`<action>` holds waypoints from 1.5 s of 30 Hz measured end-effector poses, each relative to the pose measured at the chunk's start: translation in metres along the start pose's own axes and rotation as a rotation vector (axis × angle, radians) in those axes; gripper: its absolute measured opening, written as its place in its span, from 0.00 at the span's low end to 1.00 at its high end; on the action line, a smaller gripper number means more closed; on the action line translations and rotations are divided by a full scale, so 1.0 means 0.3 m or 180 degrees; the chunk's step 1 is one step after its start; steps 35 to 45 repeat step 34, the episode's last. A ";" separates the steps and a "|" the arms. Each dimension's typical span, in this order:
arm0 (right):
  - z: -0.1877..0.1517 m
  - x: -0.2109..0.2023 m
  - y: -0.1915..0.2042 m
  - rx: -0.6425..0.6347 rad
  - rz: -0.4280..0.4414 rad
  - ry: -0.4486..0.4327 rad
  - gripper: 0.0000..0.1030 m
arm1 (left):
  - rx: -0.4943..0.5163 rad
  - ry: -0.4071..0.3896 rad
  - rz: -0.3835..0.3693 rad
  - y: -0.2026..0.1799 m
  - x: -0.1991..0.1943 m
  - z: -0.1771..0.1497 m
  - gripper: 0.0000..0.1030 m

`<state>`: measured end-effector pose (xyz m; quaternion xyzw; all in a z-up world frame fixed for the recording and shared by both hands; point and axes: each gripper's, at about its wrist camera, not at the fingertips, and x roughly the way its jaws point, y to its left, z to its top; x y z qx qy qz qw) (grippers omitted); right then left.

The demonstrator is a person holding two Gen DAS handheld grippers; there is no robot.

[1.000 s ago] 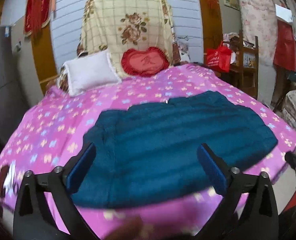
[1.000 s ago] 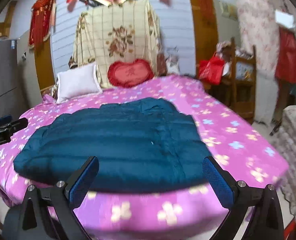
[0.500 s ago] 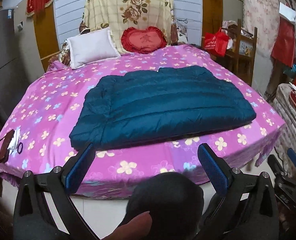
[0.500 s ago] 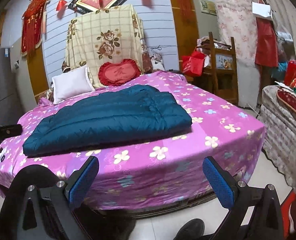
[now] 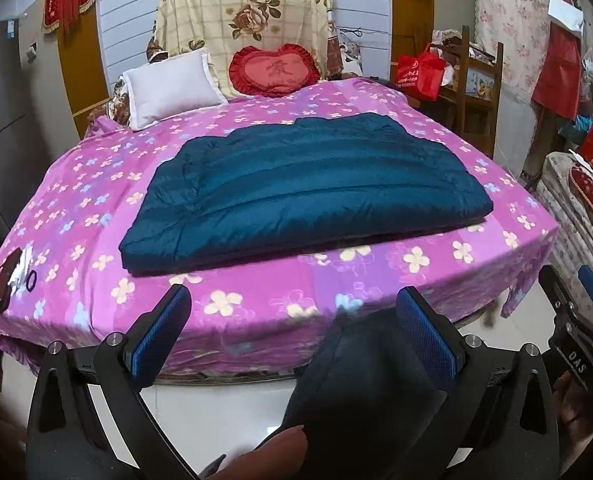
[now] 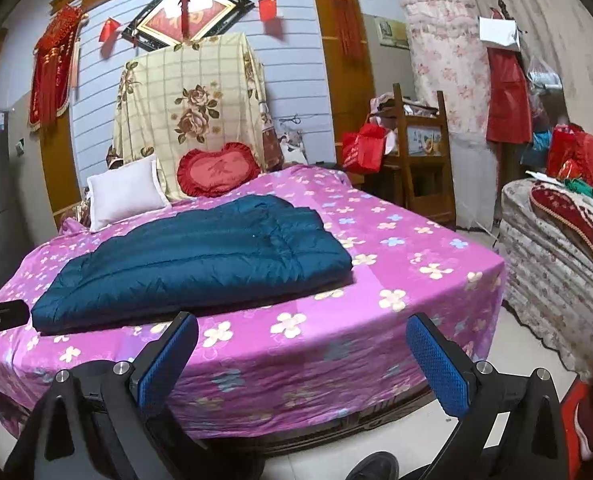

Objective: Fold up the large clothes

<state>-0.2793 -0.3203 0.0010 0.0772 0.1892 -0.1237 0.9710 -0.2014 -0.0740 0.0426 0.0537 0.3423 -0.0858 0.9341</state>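
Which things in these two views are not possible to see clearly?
- Underside of the blue padded jacket, both views: its own top layer hides the folds beneath.
- Small dark items at the bed's left edge, left wrist view: too small to identify.
- Right gripper, left wrist view: cut off by the frame edge.

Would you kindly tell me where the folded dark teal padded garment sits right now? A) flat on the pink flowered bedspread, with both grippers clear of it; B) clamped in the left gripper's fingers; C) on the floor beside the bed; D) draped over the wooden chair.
A: the teal garment lies folded on the pink bedspread, while the left gripper and right gripper are open, off the bed.
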 end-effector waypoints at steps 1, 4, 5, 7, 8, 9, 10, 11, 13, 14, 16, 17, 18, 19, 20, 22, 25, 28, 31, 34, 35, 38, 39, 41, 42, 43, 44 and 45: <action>-0.003 -0.005 -0.006 0.0000 0.0006 -0.0017 1.00 | -0.0001 -0.0010 -0.0001 -0.008 -0.006 0.001 1.00; -0.003 -0.030 -0.029 0.0066 0.0045 -0.0085 1.00 | 0.0011 -0.0068 0.0002 -0.028 -0.029 0.006 1.00; -0.003 -0.035 -0.035 0.0097 0.0062 -0.0098 1.00 | 0.0012 -0.0078 -0.0004 -0.031 -0.036 0.007 1.00; -0.001 -0.045 -0.043 0.0147 0.0093 -0.0128 1.00 | 0.0004 -0.0078 -0.0022 -0.038 -0.047 0.008 1.00; 0.000 -0.050 -0.044 0.0166 0.0108 -0.0147 1.00 | -0.0003 -0.0080 -0.0030 -0.040 -0.051 0.007 1.00; 0.001 -0.053 -0.043 0.0175 0.0122 -0.0156 1.00 | -0.0009 -0.0080 -0.0032 -0.040 -0.055 0.007 1.00; 0.002 -0.057 -0.039 0.0182 0.0140 -0.0163 1.00 | -0.0013 -0.0080 -0.0031 -0.038 -0.058 0.008 1.00; 0.002 -0.061 -0.035 0.0187 0.0159 -0.0174 1.00 | -0.0011 -0.0084 -0.0035 -0.035 -0.058 0.007 1.00; 0.003 -0.070 -0.024 0.0172 0.0187 -0.0195 1.00 | -0.0022 -0.0097 -0.0036 -0.031 -0.067 0.008 1.00; 0.004 -0.073 -0.016 0.0161 0.0197 -0.0201 1.00 | -0.0025 -0.0103 -0.0038 -0.029 -0.070 0.007 0.99; 0.008 -0.079 0.002 0.0127 0.0228 -0.0217 1.00 | -0.0035 -0.0108 -0.0041 -0.022 -0.074 0.005 0.99; 0.011 -0.082 0.014 0.0106 0.0239 -0.0228 1.00 | -0.0040 -0.0103 -0.0042 -0.019 -0.075 0.004 0.99; 0.014 -0.084 0.022 0.0091 0.0246 -0.0233 1.00 | -0.0048 -0.0095 -0.0043 -0.012 -0.074 0.002 0.99; 0.015 -0.083 0.028 0.0080 0.0254 -0.0233 1.00 | -0.0059 -0.0087 -0.0042 -0.004 -0.073 0.001 0.99; 0.016 -0.080 0.039 0.0060 0.0266 -0.0226 1.00 | -0.0070 -0.0081 -0.0042 0.004 -0.072 -0.003 0.99; 0.017 -0.069 0.056 0.0008 0.0255 -0.0196 1.00 | -0.0109 -0.0068 -0.0042 0.024 -0.067 -0.006 0.99; 0.009 -0.045 0.076 -0.0056 0.0244 -0.0118 1.00 | -0.0205 -0.0028 -0.0049 0.058 -0.054 -0.007 1.00; 0.005 -0.024 0.091 -0.0108 0.0232 -0.0055 1.00 | -0.0275 0.0019 -0.0069 0.078 -0.038 -0.008 0.99; 0.002 -0.013 0.103 -0.0142 0.0229 -0.0032 1.00 | -0.0313 0.0029 -0.0130 0.087 -0.032 -0.016 0.99; -0.001 -0.010 0.115 -0.0184 0.0222 -0.0021 1.00 | -0.0325 0.0019 -0.0155 0.098 -0.031 -0.026 0.99; -0.001 -0.010 0.115 -0.0184 0.0222 -0.0021 1.00 | -0.0325 0.0019 -0.0155 0.098 -0.031 -0.026 0.99; -0.001 -0.010 0.115 -0.0184 0.0222 -0.0021 1.00 | -0.0325 0.0019 -0.0155 0.098 -0.031 -0.026 0.99; -0.001 -0.010 0.115 -0.0184 0.0222 -0.0021 1.00 | -0.0325 0.0019 -0.0155 0.098 -0.031 -0.026 0.99; -0.001 -0.010 0.115 -0.0184 0.0222 -0.0021 1.00 | -0.0325 0.0019 -0.0155 0.098 -0.031 -0.026 0.99; -0.001 -0.010 0.115 -0.0184 0.0222 -0.0021 1.00 | -0.0325 0.0019 -0.0155 0.098 -0.031 -0.026 0.99; -0.001 -0.010 0.115 -0.0184 0.0222 -0.0021 1.00 | -0.0325 0.0019 -0.0155 0.098 -0.031 -0.026 0.99; -0.001 -0.010 0.115 -0.0184 0.0222 -0.0021 1.00 | -0.0325 0.0019 -0.0155 0.098 -0.031 -0.026 0.99; -0.001 -0.010 0.115 -0.0184 0.0222 -0.0021 1.00 | -0.0325 0.0019 -0.0155 0.098 -0.031 -0.026 0.99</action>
